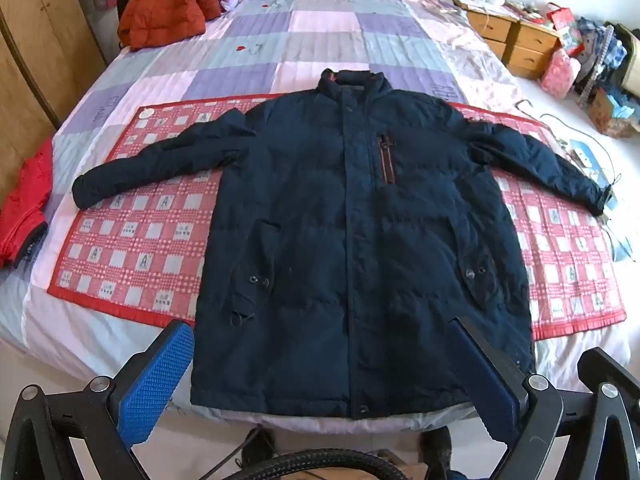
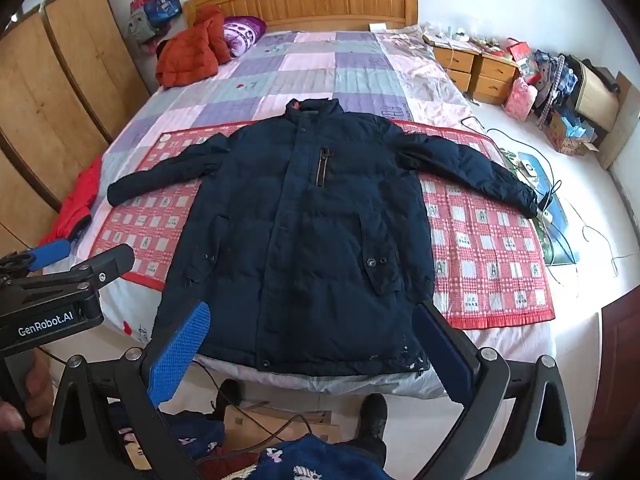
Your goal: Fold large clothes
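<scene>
Spread flat on the bed, the navy coat awaits its first fold; my left gripper and right gripper hover wide apart, empty, so next I should grasp a sleeve.

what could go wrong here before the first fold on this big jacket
1. The navy padded jacket is thick, so a folded sleeve may spring back open.
2. Its right-hand sleeve cuff reaches the bed edge beside loose cables and could snag them.
3. The hem overhangs the foot of the bed, so a pull from the open left gripper or right gripper could drag it off.
</scene>
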